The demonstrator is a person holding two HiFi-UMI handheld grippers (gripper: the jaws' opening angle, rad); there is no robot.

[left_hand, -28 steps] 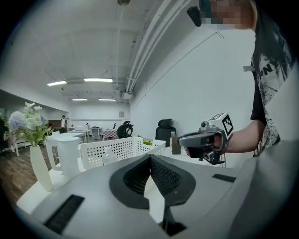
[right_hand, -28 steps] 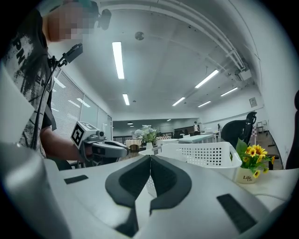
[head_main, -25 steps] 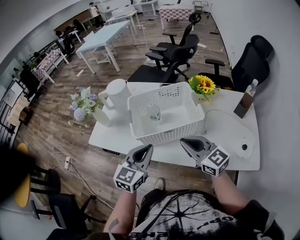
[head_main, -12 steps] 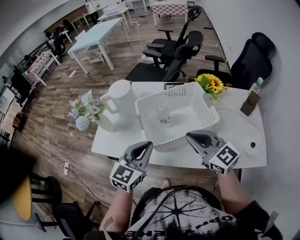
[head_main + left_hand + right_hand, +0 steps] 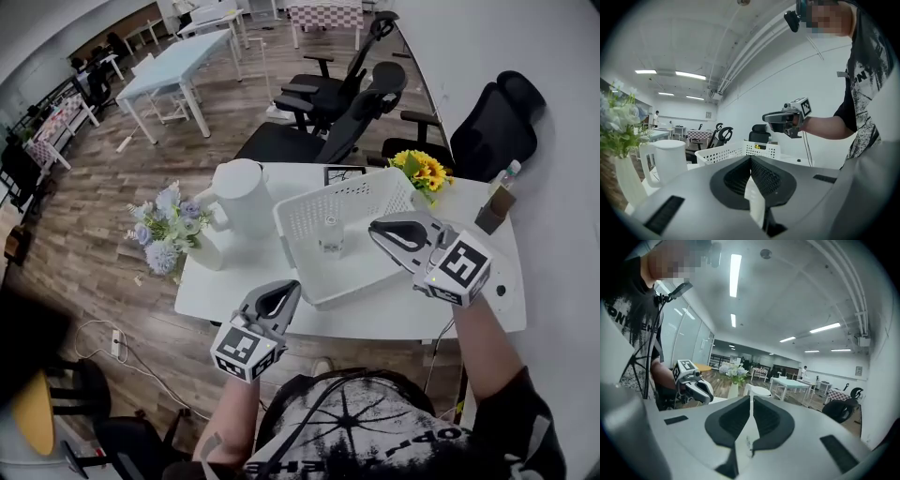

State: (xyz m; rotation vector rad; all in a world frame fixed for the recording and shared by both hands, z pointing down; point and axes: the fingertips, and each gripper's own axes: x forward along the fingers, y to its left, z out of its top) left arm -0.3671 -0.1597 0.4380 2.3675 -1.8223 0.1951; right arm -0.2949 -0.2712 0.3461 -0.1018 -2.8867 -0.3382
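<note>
Tools: left gripper [image 5: 284,291] and right gripper [image 5: 377,229] are each seen pressed together, with nothing pinched.
Position: left gripper is held off the near edge of the table [image 5: 214,289]; right gripper is held above the basket [image 5: 305,217], and no contact is seen.
Count: one basket, one glass [image 5: 330,234] stood in it, one jug [image 5: 241,192], one vase of pale flowers [image 5: 167,220], one pot of sunflowers [image 5: 420,171].
Hidden: basket's right wall is covered by the right gripper in the head view.

My left tongs [image 5: 750,161] are pointing across the counter [image 5: 797,161], jaws pressing together with nothing between them. Beyond them a white perforated basket [image 5: 736,151] is sitting, with a white jug [image 5: 668,157] and a vase of flowers [image 5: 621,154] to its left. My right tongs [image 5: 771,117] are hovering higher up, right of the basket.
</note>
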